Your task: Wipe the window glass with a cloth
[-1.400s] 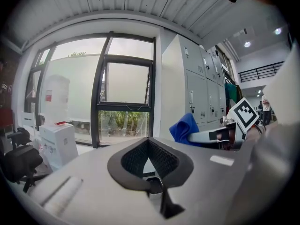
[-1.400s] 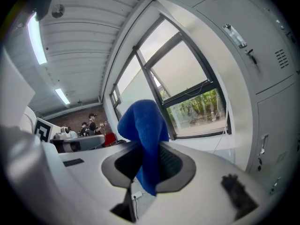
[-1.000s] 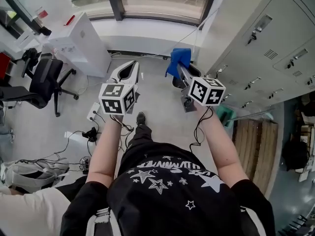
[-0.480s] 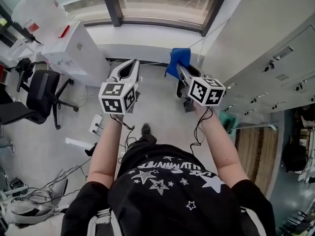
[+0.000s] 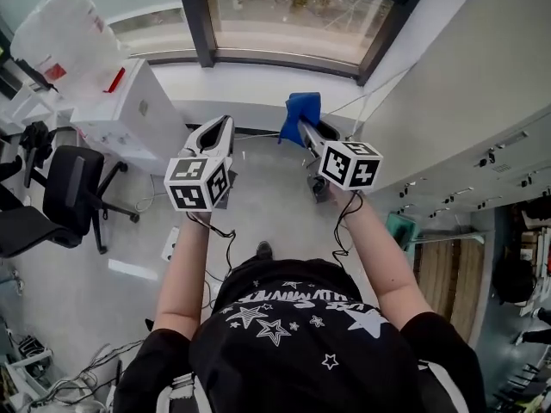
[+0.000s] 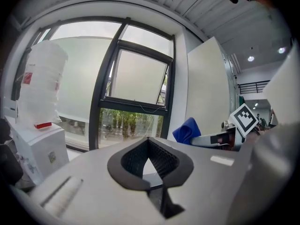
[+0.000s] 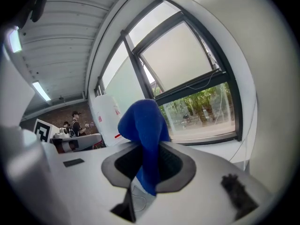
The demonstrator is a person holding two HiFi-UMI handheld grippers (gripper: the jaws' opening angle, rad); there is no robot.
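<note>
The window glass (image 5: 291, 14) fills the top of the head view in a dark frame, with green trees behind it; it also shows in both gripper views (image 6: 132, 123) (image 7: 200, 108). My right gripper (image 5: 301, 127) is shut on a blue cloth (image 5: 300, 110), which stands bunched above its jaws (image 7: 144, 125). The cloth hangs in the air short of the glass. My left gripper (image 5: 225, 122) is held level beside it, shut with nothing between its pads (image 6: 148, 140). The left gripper view shows the cloth (image 6: 186, 131) off to the right.
A white sill (image 5: 258, 76) runs under the window. A white cabinet (image 5: 129, 101) and a tall plastic-wrapped white object (image 5: 58, 31) stand at left, with an office chair (image 5: 62, 198) nearer. A grey locker wall (image 5: 482, 101) is at right. Cables lie on the floor.
The person has stepped closer to the window, and both grippers have moved forward and up toward it. The cloth stays in the right gripper.
</note>
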